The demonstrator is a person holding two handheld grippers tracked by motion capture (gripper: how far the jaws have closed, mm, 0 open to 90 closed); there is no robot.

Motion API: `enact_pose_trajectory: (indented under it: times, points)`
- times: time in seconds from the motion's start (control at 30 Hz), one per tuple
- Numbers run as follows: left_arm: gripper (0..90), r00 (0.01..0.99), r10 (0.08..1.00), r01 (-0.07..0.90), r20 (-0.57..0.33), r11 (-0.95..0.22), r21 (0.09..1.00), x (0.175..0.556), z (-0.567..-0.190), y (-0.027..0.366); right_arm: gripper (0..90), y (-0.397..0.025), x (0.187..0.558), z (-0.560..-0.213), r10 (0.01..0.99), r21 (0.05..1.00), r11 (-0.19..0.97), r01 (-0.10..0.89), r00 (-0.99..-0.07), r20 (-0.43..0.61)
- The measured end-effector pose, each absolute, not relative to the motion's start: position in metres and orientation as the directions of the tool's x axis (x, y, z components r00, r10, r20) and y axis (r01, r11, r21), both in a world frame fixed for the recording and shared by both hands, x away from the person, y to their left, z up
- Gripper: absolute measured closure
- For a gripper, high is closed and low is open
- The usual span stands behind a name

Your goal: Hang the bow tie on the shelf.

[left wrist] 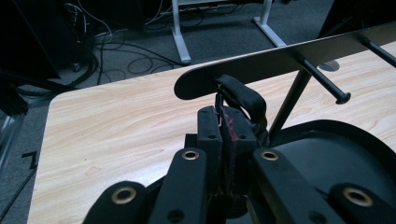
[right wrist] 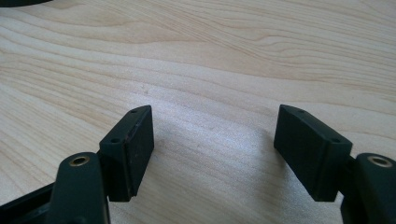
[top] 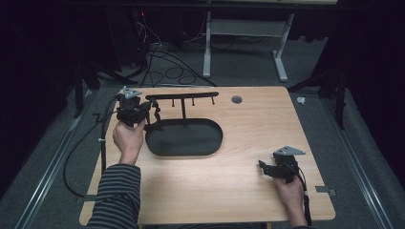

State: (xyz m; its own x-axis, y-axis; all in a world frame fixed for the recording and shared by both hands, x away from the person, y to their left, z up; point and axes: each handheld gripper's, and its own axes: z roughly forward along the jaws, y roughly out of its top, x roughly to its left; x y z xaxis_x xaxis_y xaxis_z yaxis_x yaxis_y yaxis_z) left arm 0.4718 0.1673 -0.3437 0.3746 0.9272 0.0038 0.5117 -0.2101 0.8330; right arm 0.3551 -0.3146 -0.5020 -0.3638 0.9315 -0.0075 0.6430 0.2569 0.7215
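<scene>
A light wooden table (top: 239,191) with rounded corners carries everything, and the landmark on it is a black stand: an oval tray base (top: 184,137) with a thin upright post (top: 183,110) that bears a flat horizontal bar (top: 184,96) from which several short pegs (top: 193,102) stick out. The tray base sits left of the table's middle, toward the far edge, and its dark floor looks bare, though the surface is too dark to rule out small things. At the left end of the bar, just beside the tray's left rim, the left gripper (top: 143,114) is held up by the person's left hand (top: 128,136), which comes out of a striped sleeve (top: 117,193). In the left gripper view its jaws are clenched on a thin, flat dark piece (left wrist: 218,105) joined to a black strap loop (left wrist: 243,98); the loop rises right under the rounded end of the bar (left wrist: 280,58) and seems to touch it, but whether it hangs on a peg I cannot tell. In the high view a dark strap hangs down beside the tray's left rim. Well apart from the tray, near the table's front right corner, the right gripper (top: 263,167) rests low over the bare wood in the person's right hand (top: 289,193); the right gripper view shows its two jaws spread wide with plain wood grain between them, grasping nothing. A small round grey grommet (top: 237,99) sits in the table beyond the bar's right end.
</scene>
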Motion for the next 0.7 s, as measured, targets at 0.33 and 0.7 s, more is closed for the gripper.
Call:
enact_pose_trajectory:
  times: [0.33, 0.7]
  points:
    - [84.9, 0.378, 0.926, 0.514, 0.019, -0.227, 0.828, 0.4724, -0.3439, 0.1656, 29.7, -0.3147, 0.3551, -0.5018, 0.931, 0.721, 0.254, 0.645, -0.364, -0.003]
    - [79.8, 0.389, 0.921, 0.514, 0.018, -0.233, 0.826, 0.4669, -0.3446, 0.1700, 29.7, -0.3146, 0.3551, -0.5020, 0.931, 0.721, 0.258, 0.643, -0.365, -0.008]
